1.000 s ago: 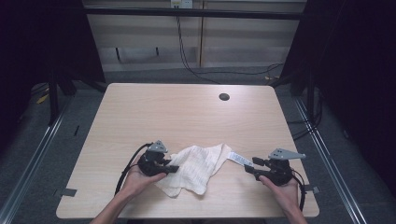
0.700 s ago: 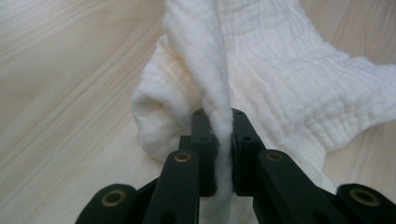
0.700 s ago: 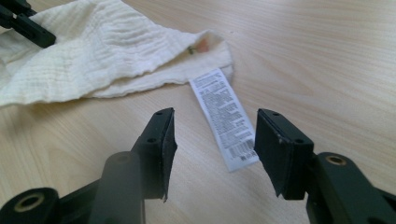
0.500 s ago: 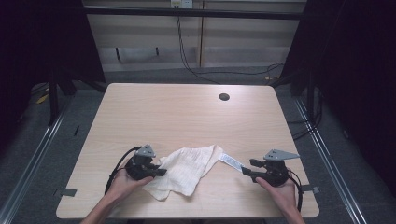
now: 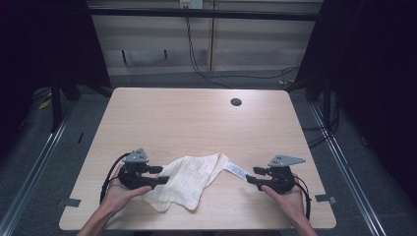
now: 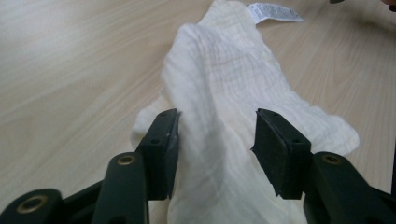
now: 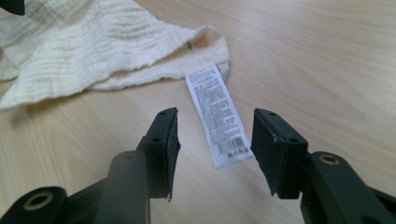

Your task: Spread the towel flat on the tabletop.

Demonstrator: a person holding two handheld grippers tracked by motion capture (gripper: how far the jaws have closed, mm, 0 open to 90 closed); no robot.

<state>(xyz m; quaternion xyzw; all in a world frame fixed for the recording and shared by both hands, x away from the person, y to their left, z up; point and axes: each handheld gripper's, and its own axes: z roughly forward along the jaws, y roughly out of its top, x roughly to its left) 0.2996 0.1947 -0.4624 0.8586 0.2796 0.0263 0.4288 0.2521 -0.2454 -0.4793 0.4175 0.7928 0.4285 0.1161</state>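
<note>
So my left claw [image 5: 158,175] has just been opening up, and its jaws now stand apart over the near-left end of the cream cloth [image 5: 189,179], fabric lying between them but not pinched. The cloth sits rumpled on the bench [image 5: 196,118] near my edge, between both hands. My right claw [image 5: 251,175] has eased in a touch but is spread wide, its jaws either side of the white care label [image 7: 218,116] sticking out of the cloth's corner, gripping nothing.
</note>
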